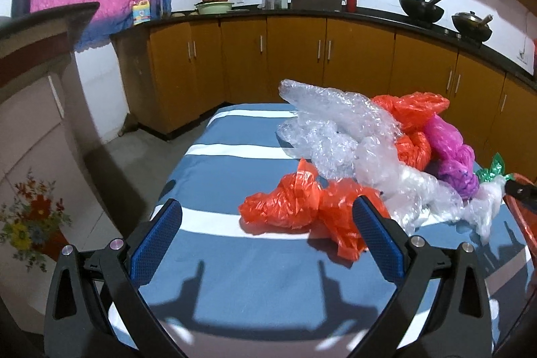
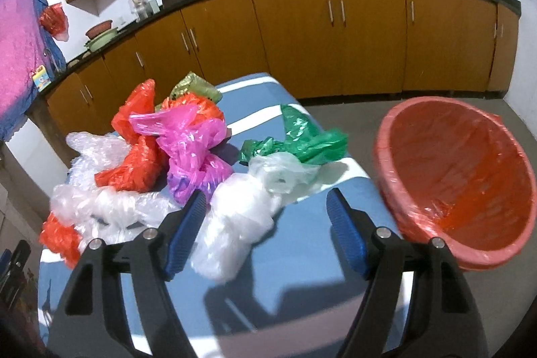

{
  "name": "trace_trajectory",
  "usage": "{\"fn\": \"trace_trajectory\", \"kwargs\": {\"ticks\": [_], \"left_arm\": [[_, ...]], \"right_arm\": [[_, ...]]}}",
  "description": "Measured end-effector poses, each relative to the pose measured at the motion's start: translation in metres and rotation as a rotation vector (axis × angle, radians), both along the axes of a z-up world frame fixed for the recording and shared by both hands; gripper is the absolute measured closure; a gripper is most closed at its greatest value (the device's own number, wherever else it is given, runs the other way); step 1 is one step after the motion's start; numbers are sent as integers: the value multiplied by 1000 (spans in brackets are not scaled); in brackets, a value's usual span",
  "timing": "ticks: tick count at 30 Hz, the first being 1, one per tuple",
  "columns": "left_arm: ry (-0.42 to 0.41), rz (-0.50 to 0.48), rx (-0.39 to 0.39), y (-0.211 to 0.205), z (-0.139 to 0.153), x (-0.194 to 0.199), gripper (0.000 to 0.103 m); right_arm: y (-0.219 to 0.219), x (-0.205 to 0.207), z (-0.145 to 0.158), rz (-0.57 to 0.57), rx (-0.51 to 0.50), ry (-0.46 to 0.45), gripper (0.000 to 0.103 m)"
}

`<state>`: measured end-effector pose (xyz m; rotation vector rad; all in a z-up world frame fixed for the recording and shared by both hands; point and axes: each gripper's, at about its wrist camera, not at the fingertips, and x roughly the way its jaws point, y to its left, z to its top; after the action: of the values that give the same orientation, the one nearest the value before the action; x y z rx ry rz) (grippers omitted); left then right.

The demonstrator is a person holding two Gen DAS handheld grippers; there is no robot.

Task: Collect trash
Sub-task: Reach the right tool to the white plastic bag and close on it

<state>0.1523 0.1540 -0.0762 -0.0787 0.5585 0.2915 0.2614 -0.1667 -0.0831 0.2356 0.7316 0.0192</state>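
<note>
Spreading across the middle of both views, a blue-and-white striped table (image 1: pixel 235 274) carries a heap of crumpled plastic. In the left wrist view the left gripper (image 1: pixel 266 234) stands wide at the lower centre with nothing pressed between its blue pads; an orange bag (image 1: pixel 295 207) lies between and just beyond the fingertips, with its right end passing behind the right pad. Bubble wrap (image 1: pixel 335 123) piles up behind it, centre right. In the right wrist view the right gripper (image 2: pixel 266 213) is also spread, with a white bag (image 2: pixel 235 223) lying between its pads; it seems to brush the left pad, though blur makes contact uncertain. A pink bag (image 2: pixel 191 150) and a green bag (image 2: pixel 302 140) sit above it. The lined red bin (image 2: pixel 456 183) fills the right of the frame, beside the table.
</note>
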Motion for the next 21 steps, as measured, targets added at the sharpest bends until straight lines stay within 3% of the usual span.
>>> {"fn": "trace_trajectory", "kwargs": {"ticks": [10, 14, 21], "left_arm": [[-5, -46, -29, -9, -5, 19, 3], [8, -66, -37, -15, -8, 27, 8], [59, -75, -72, -17, -16, 37, 23]], "right_arm": [[16, 32, -25, 13, 0, 90, 32], [17, 35, -34, 27, 10, 124, 64], [9, 27, -36, 29, 20, 106, 73]]}}
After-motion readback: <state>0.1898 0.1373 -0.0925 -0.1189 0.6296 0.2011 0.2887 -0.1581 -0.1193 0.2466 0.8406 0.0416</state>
